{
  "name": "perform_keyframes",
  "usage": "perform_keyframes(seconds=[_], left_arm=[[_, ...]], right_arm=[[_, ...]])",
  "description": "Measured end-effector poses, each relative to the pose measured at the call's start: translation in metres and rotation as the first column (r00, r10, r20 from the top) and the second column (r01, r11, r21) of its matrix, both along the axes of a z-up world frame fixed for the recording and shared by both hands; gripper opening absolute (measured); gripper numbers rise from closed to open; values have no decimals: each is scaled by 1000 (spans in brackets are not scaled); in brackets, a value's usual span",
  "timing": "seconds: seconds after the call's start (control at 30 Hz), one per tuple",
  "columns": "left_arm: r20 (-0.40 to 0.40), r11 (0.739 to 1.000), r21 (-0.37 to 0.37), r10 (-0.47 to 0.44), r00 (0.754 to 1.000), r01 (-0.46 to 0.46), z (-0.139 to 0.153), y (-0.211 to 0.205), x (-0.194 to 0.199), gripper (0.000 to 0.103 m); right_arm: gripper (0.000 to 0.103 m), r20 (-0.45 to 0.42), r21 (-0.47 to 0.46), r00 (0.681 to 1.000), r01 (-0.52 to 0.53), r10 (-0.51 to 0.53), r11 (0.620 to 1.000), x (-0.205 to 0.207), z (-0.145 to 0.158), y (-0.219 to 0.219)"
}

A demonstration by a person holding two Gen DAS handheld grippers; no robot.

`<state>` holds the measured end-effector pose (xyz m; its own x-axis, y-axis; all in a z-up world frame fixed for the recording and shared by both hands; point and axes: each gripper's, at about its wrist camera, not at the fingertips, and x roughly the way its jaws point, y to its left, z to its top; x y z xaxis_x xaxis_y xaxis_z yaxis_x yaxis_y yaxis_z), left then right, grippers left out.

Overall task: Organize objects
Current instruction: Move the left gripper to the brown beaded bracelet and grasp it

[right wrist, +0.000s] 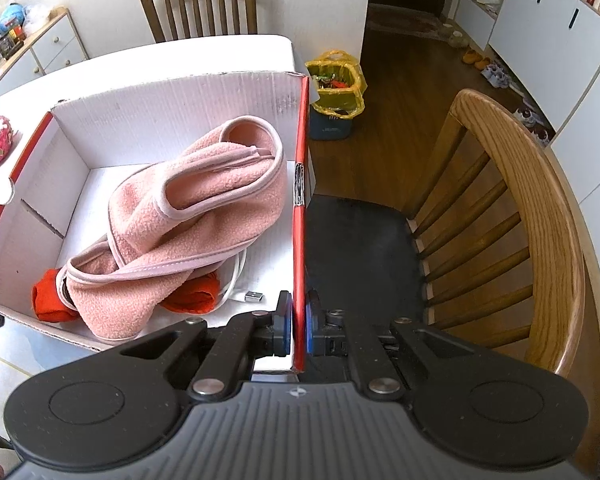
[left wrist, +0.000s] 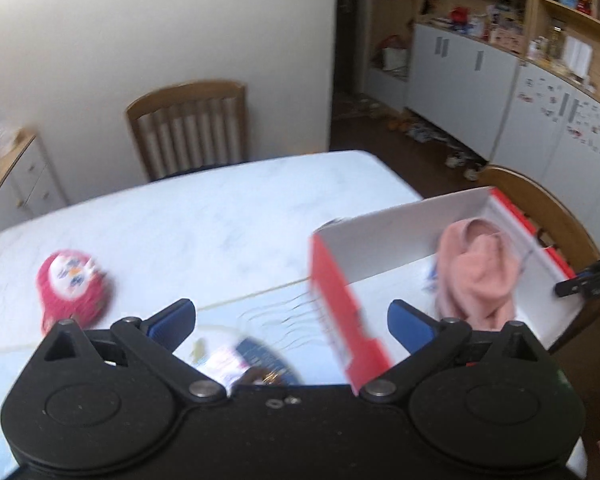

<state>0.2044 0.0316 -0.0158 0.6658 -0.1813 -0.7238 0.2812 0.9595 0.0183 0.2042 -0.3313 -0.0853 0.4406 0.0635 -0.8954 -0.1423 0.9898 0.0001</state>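
Note:
A red-and-white cardboard box (right wrist: 180, 100) stands on the table and holds a pink fleece garment (right wrist: 188, 216), an orange cloth (right wrist: 48, 294) and a white cable with a plug (right wrist: 254, 296). My right gripper (right wrist: 299, 322) is shut on the box's red right wall near its front corner. In the left wrist view the same box (left wrist: 332, 292) and pink garment (left wrist: 476, 276) lie to the right. My left gripper (left wrist: 292, 320) hangs wide open above the table beside the box's left wall, holding nothing. A pink plush owl toy (left wrist: 74, 288) lies on the table at the left.
A blurred booklet or packet (left wrist: 256, 364) lies under the left gripper on a light blue mat (left wrist: 228, 320). Wooden chairs stand at the table's far side (right wrist: 200, 0) and right side (right wrist: 540, 220). A yellow bag over a bin (right wrist: 336, 88) sits on the floor.

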Motion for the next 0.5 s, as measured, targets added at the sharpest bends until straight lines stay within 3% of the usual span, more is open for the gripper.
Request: perform_keyframes(seconds=[0.23, 0.5], left_arm=[[-33, 997, 22, 76, 997, -76, -20, 37, -8, 102], [-75, 994, 19, 108, 991, -106, -58, 44, -18, 102]], right_arm=[[6, -17, -18, 1000, 10, -10, 1000, 3, -2, 4], [6, -27, -43, 999, 19, -20, 999, 8, -4, 10]])
